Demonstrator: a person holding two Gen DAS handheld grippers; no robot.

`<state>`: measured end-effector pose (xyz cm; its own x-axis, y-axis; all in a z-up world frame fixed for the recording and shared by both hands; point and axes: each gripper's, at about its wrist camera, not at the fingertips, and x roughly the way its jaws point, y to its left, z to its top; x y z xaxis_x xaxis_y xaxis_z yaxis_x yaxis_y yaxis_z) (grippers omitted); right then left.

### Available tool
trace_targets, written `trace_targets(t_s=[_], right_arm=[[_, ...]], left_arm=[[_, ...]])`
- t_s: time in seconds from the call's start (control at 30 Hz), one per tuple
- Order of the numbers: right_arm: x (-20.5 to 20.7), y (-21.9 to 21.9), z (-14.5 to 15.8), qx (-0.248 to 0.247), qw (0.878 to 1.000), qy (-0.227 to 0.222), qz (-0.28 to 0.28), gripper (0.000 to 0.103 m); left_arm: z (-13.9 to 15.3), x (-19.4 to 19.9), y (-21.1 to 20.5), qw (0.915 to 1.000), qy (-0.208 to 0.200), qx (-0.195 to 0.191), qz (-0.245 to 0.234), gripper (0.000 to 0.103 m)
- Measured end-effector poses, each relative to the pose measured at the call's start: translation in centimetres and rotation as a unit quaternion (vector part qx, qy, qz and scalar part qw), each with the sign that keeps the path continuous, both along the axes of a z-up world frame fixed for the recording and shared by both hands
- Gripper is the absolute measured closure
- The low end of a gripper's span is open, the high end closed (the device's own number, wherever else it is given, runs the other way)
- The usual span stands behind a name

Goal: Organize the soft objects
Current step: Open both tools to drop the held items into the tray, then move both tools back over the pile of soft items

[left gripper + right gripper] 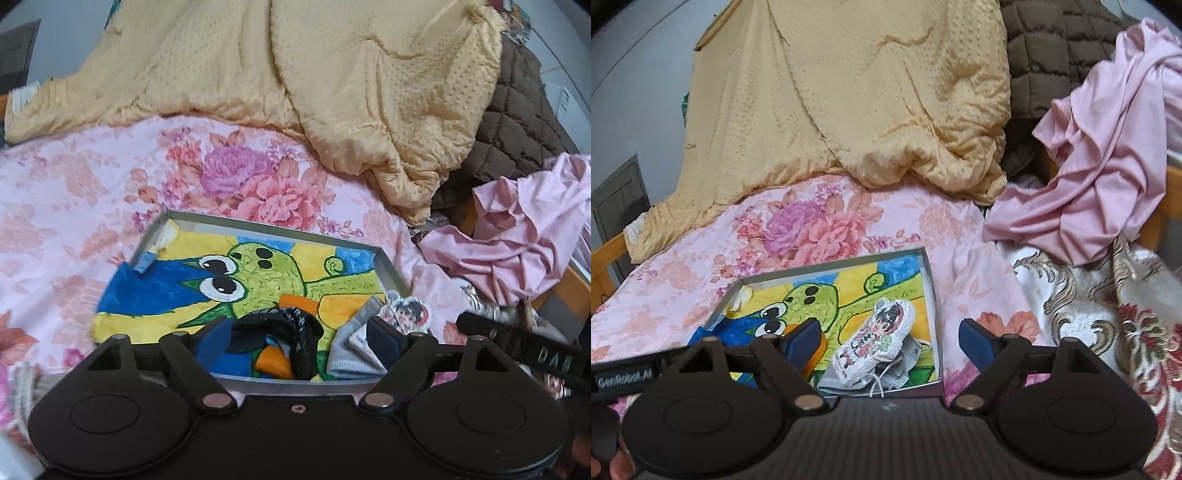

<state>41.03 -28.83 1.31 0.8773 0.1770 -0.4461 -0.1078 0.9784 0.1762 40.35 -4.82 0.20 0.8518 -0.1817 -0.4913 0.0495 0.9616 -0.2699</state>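
Hovering over the tray [388, 260] — both grippers tilted down, jaws apart

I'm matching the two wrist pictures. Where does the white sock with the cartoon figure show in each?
Left wrist: white cartoon sock at lower right, partly hidden behind the right fingertip.
Right wrist: it lies in full view at lower centre, inside the tray.
Shared landmark: the tray with the green cartoon drawing.

Both wrist views close above bed, angled down, sharing tray [391, 266].
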Motion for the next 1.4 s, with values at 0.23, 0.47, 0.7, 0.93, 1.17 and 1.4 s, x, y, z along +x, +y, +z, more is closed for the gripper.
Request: trace_targets(t_s=[0.23, 0.47, 0.7, 0.93, 1.17, 1.4], right_arm=[[-4.2, 0.0, 0.8, -0.015, 1.0, -0.017, 0.01, 0.008], [-8.4, -0.3, 2.0, -0.028, 0.998, -0.056, 0.013, 0.001], [-12.7, -0.8, 1.9, -0.037, 0.996, -0.08, 0.012, 0.001], [-16.7, 0.5, 1.2, -0.06, 0.994, -0.089, 0.034, 0.0], [-20.2, 1.6, 1.4, -0.061, 0.991, -0.115, 0.038, 0.0], [-23.3, 2.7, 0.9, -0.059, 0.991, -0.112, 0.039, 0.0]], left_arm=[[1.1, -4.7, 0.8, 0.9997, -0.019, 0.016, 0.007, 0.008], [2.2, -9.1, 0.7, 0.9992, -0.033, 0.013, 0.018, 0.002], [2.8, -12.9, 0.3, 0.9987, -0.045, 0.018, 0.017, 0.001], [2.7, -17.0, 0.6, 0.9975, -0.058, 0.038, 0.015, 0.001], [2.1, -20.9, 1.6, 0.997, -0.06, 0.045, 0.019, 0.001], [1.5, -23.9, 2.8, 0.9967, -0.056, 0.047, 0.037, 0.001]])
